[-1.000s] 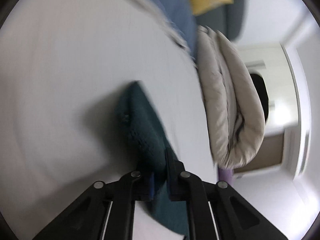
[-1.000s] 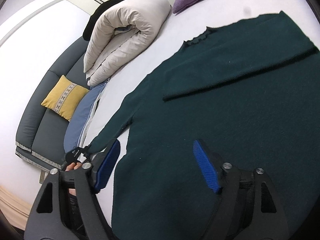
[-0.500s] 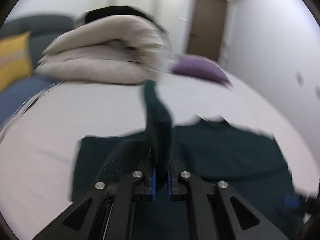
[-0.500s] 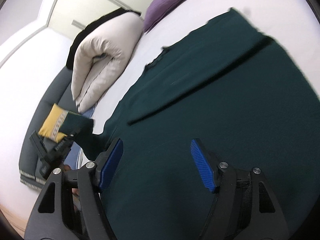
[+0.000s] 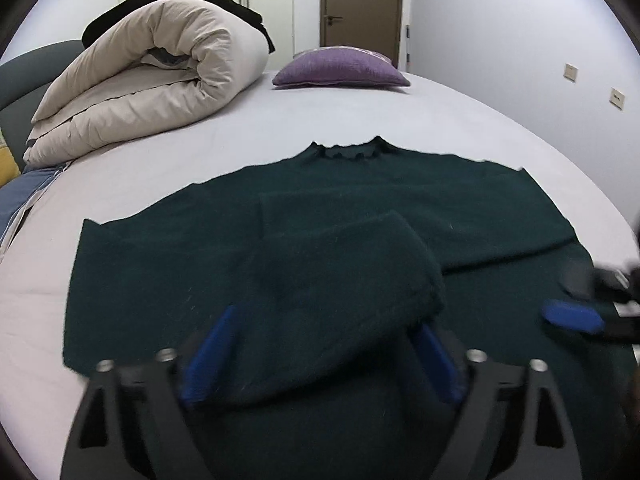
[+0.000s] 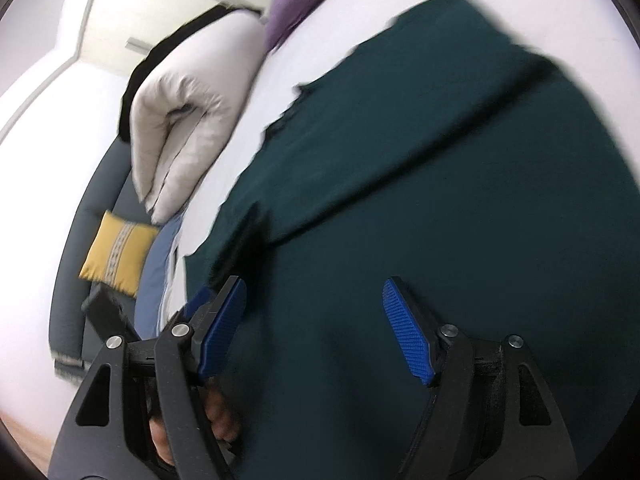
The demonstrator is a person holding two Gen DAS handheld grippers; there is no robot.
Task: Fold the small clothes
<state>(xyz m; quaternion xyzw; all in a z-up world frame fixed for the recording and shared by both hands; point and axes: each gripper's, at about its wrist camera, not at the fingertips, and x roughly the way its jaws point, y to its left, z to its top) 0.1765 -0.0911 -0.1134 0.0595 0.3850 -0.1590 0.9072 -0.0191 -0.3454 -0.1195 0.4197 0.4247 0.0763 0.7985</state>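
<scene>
Left gripper [image 5: 320, 344] fingers wide around sweater [image 5: 460, 208] sleeve — right gripper [image 6: 316, 332] wide, empty.

Dark green knitted sweater [image 5: 360, 216], plain. White bed sheet [image 5: 160, 168]. Beige rolled duvet [image 5: 160, 80]. Purple square cushion [image 5: 340, 68]. Mustard-yellow cushion [image 6: 116, 252], pale patterned stripe. Grey-blue sofa [image 6: 96, 200]. Black claw frames, blue ribbed pads [image 6: 408, 332].

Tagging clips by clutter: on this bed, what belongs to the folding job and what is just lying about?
In the job:
sweater
its sleeve
left tongs
right tongs

Lying about:
rolled duvet
purple pillow
yellow cushion
</scene>
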